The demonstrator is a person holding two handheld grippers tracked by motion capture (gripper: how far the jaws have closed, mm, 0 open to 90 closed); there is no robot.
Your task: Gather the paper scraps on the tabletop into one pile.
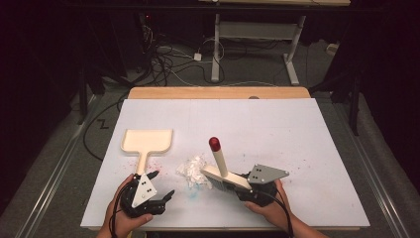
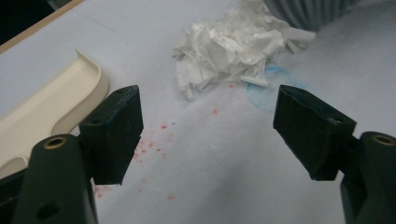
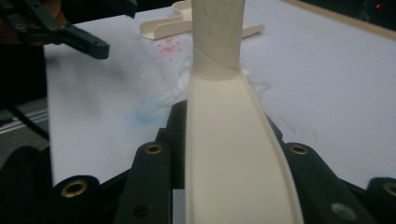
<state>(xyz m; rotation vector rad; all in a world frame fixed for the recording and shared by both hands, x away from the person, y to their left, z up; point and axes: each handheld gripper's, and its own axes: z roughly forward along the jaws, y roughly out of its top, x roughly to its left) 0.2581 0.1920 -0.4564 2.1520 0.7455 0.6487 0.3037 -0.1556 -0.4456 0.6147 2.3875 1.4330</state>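
Overhead footage is showing the left gripper (image 1: 157, 187) resting near the front edge of the white table top (image 1: 277, 124), its jaws spread with nothing between them. Just beyond that claw, the cream plastic dustpan (image 1: 147, 141) is lying flat, its handle reaching back to the claw's grey plate. To the claw's right, the small heap of shredded white paper (image 1: 193, 171) is sitting between the two claws. The right gripper (image 1: 242, 186) is pinching the cream-coloured hand brush with a red-tipped handle (image 1: 221, 166) at its back end; the handle is tilting up and away from that claw, and the brush head is touching the right side of the heap.

Along the left gripper's own jaws, both black pads are standing wide apart over bare table with scattered red specks (image 2: 152, 144). The paper heap (image 2: 233, 44) is lying ahead of the open gap, slightly toward the right pad, with a faint blue smear (image 2: 264, 91) just before it. The dustpan's curved rim (image 2: 70, 88) is sitting right beside the left pad.

Along the right gripper's jaws, the brush's cream body (image 3: 229, 154) is running straight out from between the tightly pressed jaws. Beyond it the paper (image 3: 180, 86) is peeking out on the left, the dustpan (image 3: 163, 28) is lying farther off, and the left gripper's open tips (image 3: 88, 42) are hanging at upper left.
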